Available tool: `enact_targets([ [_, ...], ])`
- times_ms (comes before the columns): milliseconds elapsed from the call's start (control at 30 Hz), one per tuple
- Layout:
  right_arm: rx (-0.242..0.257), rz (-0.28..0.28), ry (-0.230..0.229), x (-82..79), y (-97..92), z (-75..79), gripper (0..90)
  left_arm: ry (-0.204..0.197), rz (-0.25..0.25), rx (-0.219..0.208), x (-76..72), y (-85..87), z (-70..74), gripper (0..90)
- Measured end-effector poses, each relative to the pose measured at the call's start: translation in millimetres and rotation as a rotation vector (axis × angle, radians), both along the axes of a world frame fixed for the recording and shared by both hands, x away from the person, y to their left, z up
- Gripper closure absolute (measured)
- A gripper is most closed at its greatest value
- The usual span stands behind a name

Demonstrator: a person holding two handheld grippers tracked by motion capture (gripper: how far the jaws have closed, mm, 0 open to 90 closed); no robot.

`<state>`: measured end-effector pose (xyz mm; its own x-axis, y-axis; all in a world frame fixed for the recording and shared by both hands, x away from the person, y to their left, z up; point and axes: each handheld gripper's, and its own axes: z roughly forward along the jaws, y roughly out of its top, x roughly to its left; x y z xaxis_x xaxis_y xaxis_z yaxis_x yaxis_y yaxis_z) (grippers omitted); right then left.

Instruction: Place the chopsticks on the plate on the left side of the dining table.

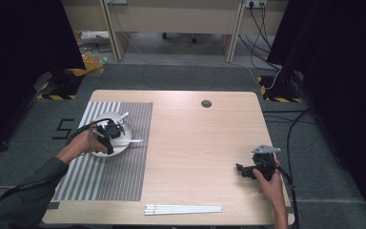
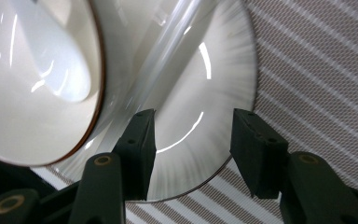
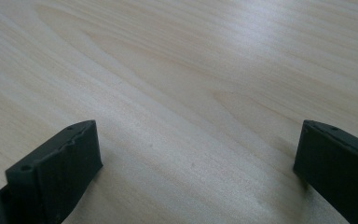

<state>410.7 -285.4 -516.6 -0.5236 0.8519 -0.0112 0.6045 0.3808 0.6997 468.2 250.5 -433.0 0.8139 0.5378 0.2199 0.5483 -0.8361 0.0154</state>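
Left gripper (image 2: 191, 154) jaws part-open, empty, over plate (image 2: 214, 116); white spoon handle (image 2: 168, 60) runs diagonally just beyond its left jaw; right gripper (image 3: 196, 172) open, idle.

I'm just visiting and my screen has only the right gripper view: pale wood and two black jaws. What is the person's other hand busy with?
Observer: The left gripper hangs just above a white plate that sits on a grey striped mat.
Operator: Has it got hold of anything there?
Observer: No. In the left gripper view its jaws stand apart and nothing is pinched between them.
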Motion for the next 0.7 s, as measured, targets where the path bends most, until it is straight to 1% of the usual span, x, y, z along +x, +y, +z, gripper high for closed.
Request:
enact_targets([
  [100,-0.001,-0.001,-0.001,-0.2,0.1,0.0,0.7,0.000,-0.032,-0.018,-3.6,-13.4,2.3,49.6],
  [133,0.000,-0.001,-0.001,-0.2,0.1,0.0,0.7,0.000,-0.042,-0.015,-4.0,-16.4,3.0,49.5],
  [200,0.000,-0.001,0.000,-0.2,0.1,0.0,0.7,0.000,-0.056,-0.034,-4.4,-25.8,3.8,49.3],
  [267,0.000,-0.001,-0.001,-0.2,0.1,0.0,0.6,-0.008,-0.063,-0.038,-3.2,-32.2,4.1,49.0],
  [300,0.000,0.000,0.000,-0.2,0.1,0.0,0.6,-0.011,-0.069,-0.050,-1.8,-36.2,4.2,49.0],
  [333,0.000,0.000,0.000,-0.2,0.1,0.0,0.6,-0.012,-0.074,-0.052,-0.6,-38.7,4.3,49.0],
  [400,0.000,0.000,0.000,-0.2,0.1,0.0,0.6,-0.019,-0.075,-0.069,3.1,-46.0,3.1,49.0],
  [433,0.000,0.000,0.000,-0.2,0.1,0.0,0.6,-0.017,-0.079,-0.070,4.8,-48.6,2.5,49.0],
  [500,0.000,0.000,0.000,-0.2,0.1,0.0,0.6,-0.030,-0.079,-0.093,9.6,-56.8,1.3,49.1],
  [567,0.000,0.001,0.000,-0.2,0.1,0.0,0.6,-0.040,-0.079,-0.095,13.2,-62.0,1.2,48.9],
  [700,0.000,0.001,0.000,-0.2,0.2,0.0,0.5,-0.043,-0.086,-0.096,20.7,-74.8,0.7,48.5],
])
